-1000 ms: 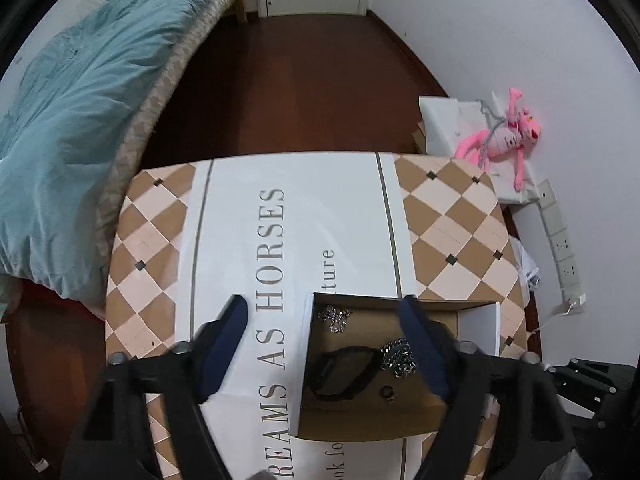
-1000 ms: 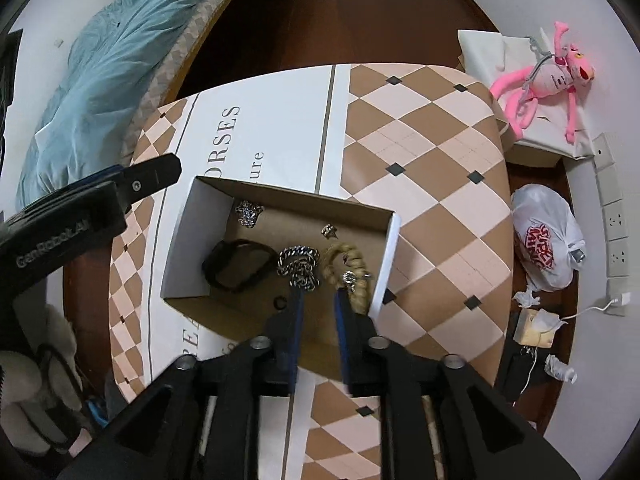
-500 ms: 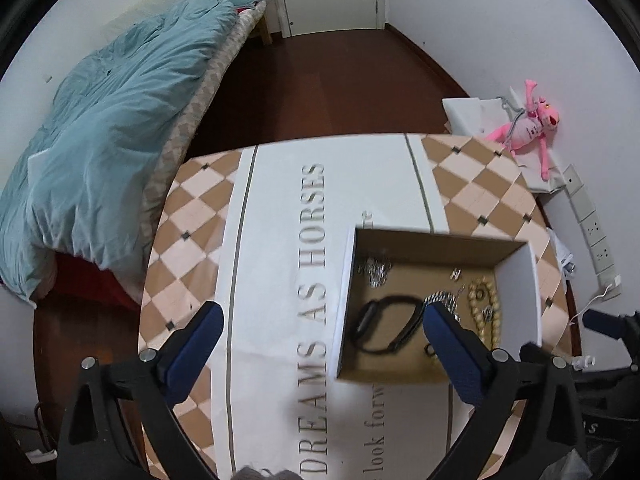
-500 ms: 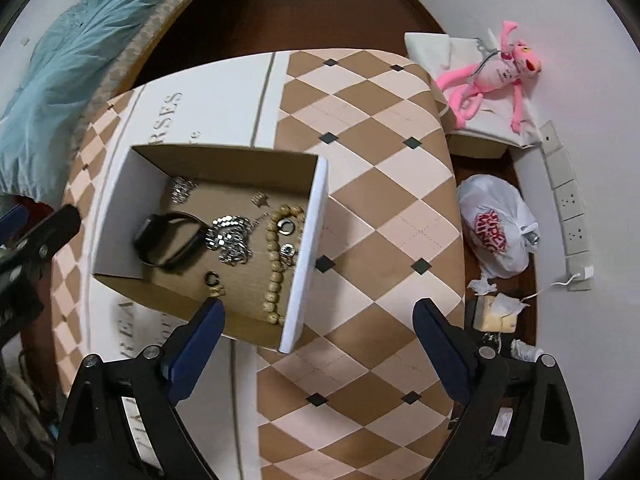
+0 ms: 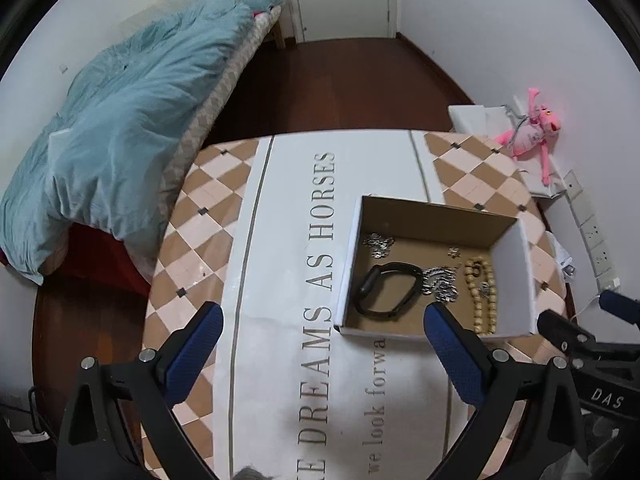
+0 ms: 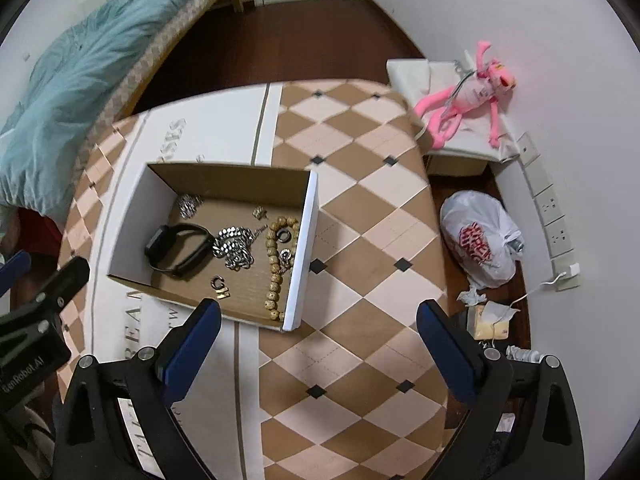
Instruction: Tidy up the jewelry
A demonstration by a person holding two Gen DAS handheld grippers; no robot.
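Note:
An open cardboard box [image 6: 303, 240] [image 5: 514, 280] sits on the patterned table. Inside lie a black watch band [image 6: 178, 250] [image 5: 386, 290], a silver chain [image 6: 236, 246] [image 5: 442, 282], a wooden bead bracelet [image 6: 276, 256] [image 5: 482, 296], a small silver cluster [image 6: 189, 204] [image 5: 378, 244], a small charm [image 6: 259, 213] and a gold-and-black ring piece [image 6: 219, 287]. My left gripper [image 5: 320, 340] is open and empty, held above the table near the box's front left. My right gripper [image 6: 318, 332] is open and empty, above the table by the box's front right corner.
The table [image 6: 360, 208] has a checkered cloth with a white lettered strip [image 5: 288, 240]. A bed with a blue duvet [image 5: 120, 128] is at the left. A pink plush toy [image 6: 468, 92], a white plastic bag [image 6: 478, 240] and wall sockets [image 6: 550, 216] are at the right.
My right gripper opened and pulled back up out of the box, leaving the bead bracelet inside. Both grippers have risen and drawn back from the box.

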